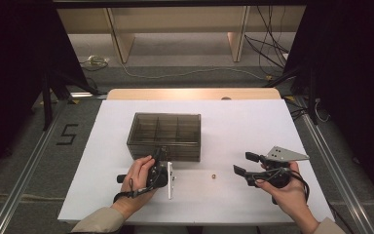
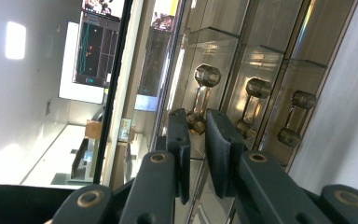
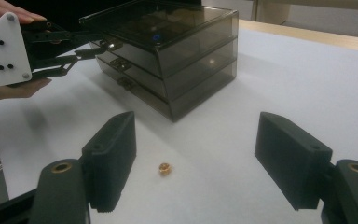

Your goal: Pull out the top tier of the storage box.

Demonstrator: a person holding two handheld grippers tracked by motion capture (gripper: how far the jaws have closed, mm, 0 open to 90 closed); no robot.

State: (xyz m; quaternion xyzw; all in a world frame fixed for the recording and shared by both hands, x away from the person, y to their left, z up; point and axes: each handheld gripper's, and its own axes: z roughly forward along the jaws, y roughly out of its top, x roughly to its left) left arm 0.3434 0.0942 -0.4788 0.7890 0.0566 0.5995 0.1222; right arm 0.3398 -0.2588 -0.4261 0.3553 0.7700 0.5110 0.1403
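Drawer handle between left claw pads

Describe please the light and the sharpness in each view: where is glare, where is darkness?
High view: lit white table, both sides black, small gold piece tiny. Left gripper view: left claw at a drawer handle, strong reflections on the smoky drawer box, bright patches at left. Right gripper view: right claw sharp, soft shadows.

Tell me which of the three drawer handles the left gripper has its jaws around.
The top drawer's handle: in the left gripper view its lower end sits between the left gripper's nearly closed jaws, while the other two handles stand free beside it.
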